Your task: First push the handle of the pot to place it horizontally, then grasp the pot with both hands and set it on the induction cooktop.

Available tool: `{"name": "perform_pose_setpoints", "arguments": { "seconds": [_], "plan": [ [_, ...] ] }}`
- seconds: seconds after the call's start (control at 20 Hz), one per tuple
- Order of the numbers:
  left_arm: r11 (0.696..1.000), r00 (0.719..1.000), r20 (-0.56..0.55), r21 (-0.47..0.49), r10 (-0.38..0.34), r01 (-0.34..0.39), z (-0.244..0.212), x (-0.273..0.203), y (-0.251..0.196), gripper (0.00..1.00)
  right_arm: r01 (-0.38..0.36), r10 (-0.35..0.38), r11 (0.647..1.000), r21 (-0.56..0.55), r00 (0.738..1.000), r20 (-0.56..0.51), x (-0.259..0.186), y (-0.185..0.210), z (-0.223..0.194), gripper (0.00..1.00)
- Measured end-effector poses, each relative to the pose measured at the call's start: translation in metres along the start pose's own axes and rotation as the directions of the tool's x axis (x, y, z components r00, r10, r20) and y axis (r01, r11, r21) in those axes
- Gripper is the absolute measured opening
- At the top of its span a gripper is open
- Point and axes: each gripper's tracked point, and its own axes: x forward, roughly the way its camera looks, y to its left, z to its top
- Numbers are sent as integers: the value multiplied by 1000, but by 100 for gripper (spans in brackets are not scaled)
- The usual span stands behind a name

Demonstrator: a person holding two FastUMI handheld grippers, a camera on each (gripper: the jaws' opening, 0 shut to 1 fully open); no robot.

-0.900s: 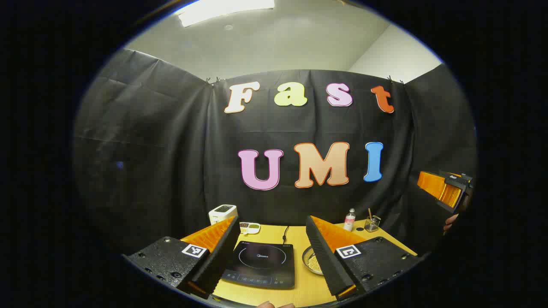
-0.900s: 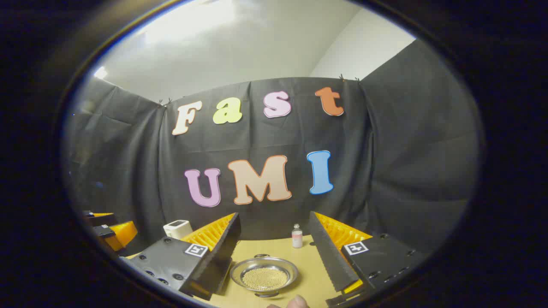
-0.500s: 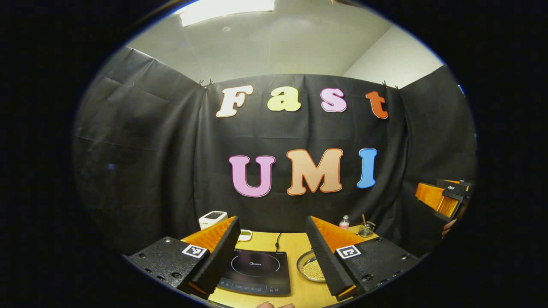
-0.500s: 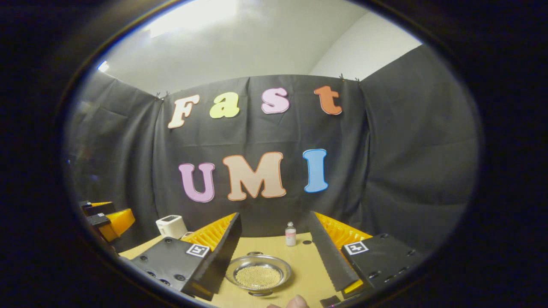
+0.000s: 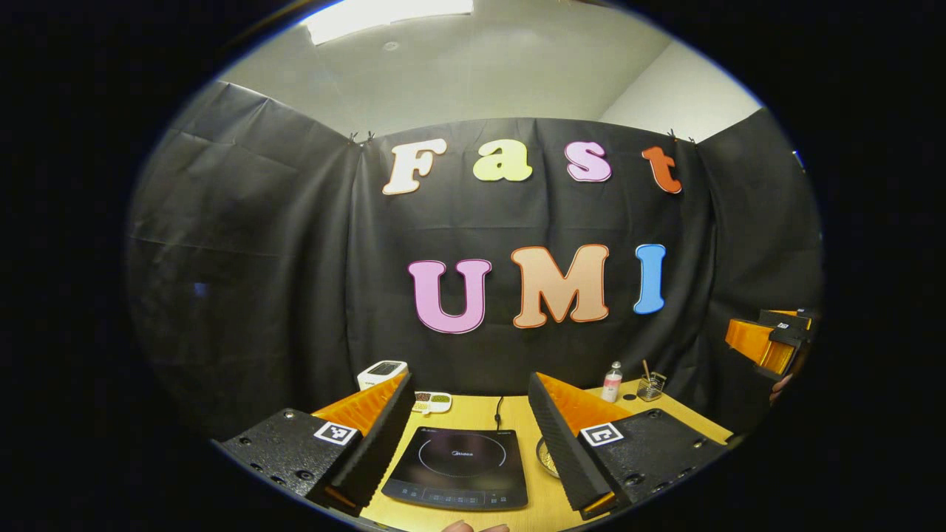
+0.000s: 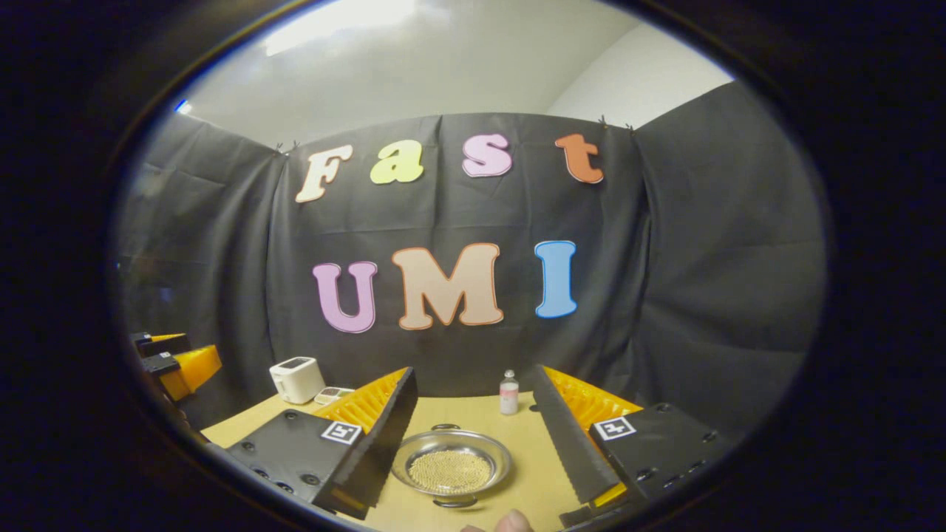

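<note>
The pot (image 6: 451, 468) sits on the table (image 6: 517, 436), a shallow steel pan with small pale beads in it. Its two loop handles lie toward and away from my right camera, one at the far rim (image 6: 445, 427) and one at the near rim (image 6: 454, 503). I judge that this near-far line is why the push comes first: the handles must lie sideways before each side can take one.

My right gripper (image 6: 473, 436) hangs above the pot, fingers spread wide and holding nothing; the pot lies in the gap between them, apart from both.

In the left gripper view the induction cooktop (image 5: 458, 468) lies flat, bare on top, its cord running back. The pot's edge (image 5: 545, 458) peeps out just beside it, mostly hidden by a finger. My left gripper (image 5: 469, 428) is also spread and empty, raised over the cooktop.

Farther back: a white appliance (image 6: 296, 379), a small divided dish (image 5: 431, 400), a bottle (image 6: 508, 393), a wire holder (image 5: 652, 385). Push not yet begun.
</note>
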Motion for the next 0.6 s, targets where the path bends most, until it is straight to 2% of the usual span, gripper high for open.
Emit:
{"name": "perform_pose_setpoints", "arguments": {
  "seconds": [0.05, 0.1, 0.15, 0.45, 0.5, 0.6],
  "plan": [
    [1000, 1000, -8, -3, -2, 2, -3, 2, 2, 89, -1, 1, 1000, -1, 1000, -7, 2, 4, -3, 92],
    [1000, 1000, -13, -8, -5, 5, -7, 4, 4, 94, -2, 2, 1000, 0, 1000, -14, 4, 7, -6, 92],
    [1000, 1000, -18, -12, -10, 10, -9, 7, 6, 89, 0, 0, 1000, -4, 1000, -21, 5, 10, -8, 92],
    [999, 999, -39, -28, -29, 28, -24, 20, 24, 90, 15, -17, 1000, -26, 996, -92, 15, 25, -35, 92],
    [999, 999, -42, -33, -35, 34, -27, 21, 25, 89, 21, -23, 999, -28, 994, -103, 17, 27, -38, 98],
    [998, 998, -50, -43, -48, 46, -32, 24, 29, 89, 28, -34, 999, -43, 989, -141, 20, 31, -51, 91]
  ]
}}
